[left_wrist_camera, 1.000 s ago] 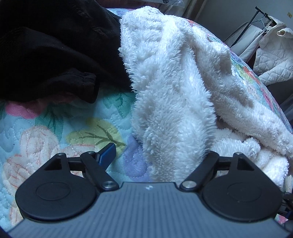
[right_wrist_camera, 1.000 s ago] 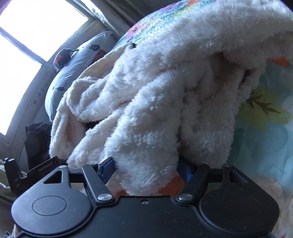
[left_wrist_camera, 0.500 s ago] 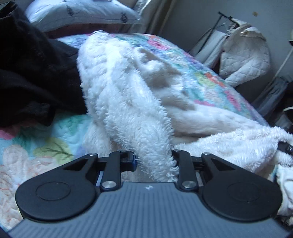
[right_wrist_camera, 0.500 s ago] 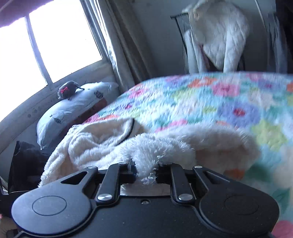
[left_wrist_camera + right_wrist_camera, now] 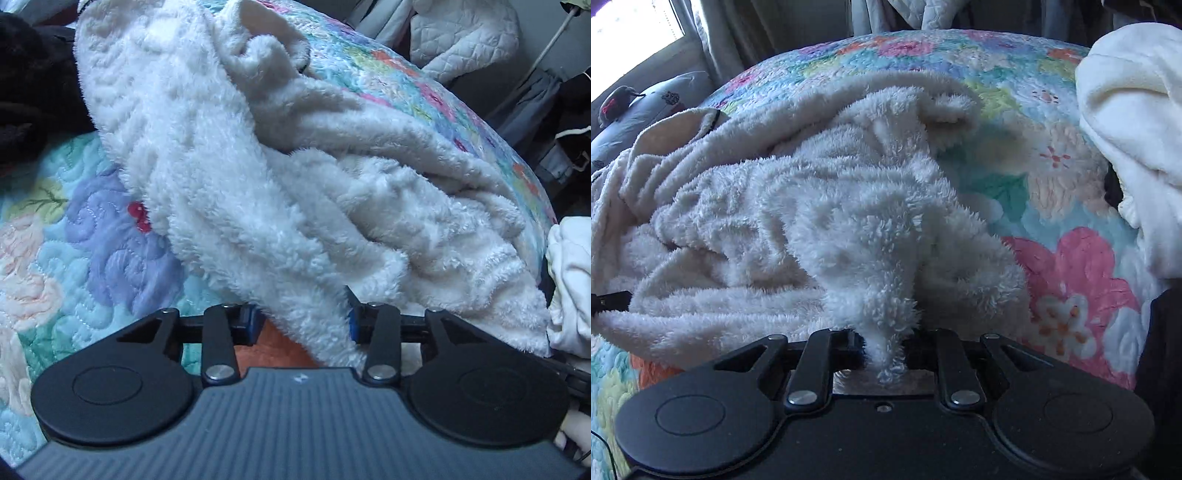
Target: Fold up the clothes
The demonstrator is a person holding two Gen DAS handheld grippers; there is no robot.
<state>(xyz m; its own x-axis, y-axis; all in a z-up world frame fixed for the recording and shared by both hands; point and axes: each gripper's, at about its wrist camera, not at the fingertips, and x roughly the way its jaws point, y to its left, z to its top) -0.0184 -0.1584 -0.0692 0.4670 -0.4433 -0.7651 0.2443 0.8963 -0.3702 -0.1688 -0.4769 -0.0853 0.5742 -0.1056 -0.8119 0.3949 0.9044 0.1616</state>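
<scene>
White fleece garment [image 5: 258, 177]: fluffy pile, crumpled in deep folds, lying across the floral quilt [image 5: 92, 251] of a bed; one near edge gathered at each gripper, the bulk sagging between and spreading toward the far side of the bed.

Left gripper [image 5: 301, 325]: jaws opening, moderately apart; a thick fold of the fleece lies between the blue pads, close against the right-hand one, with a gap at the left where orange quilt shows; whether that pad truly presses the fabric is hard to judge.

Right gripper [image 5: 884, 349]: fingers drawn close together, pinching a narrow tuft of the fleece [image 5: 849, 221]; the tuft's tip hangs through toward the camera; the fabric rises from the pinch into a ridge.

Quilt [image 5: 1071, 277]: pastel flowers, pink bloom near right in the right wrist view.

Dark garment [image 5: 29, 81]: black, heaped at far left of the bed, touching the fleece.

Cream cloth [image 5: 1134, 122]: smooth, bunched at the right edge.

Pillow [image 5: 653, 103]: pale, printed, far left under the window.

Quilted white jacket [image 5: 465, 37]: hanging beyond the bed, far right.
</scene>
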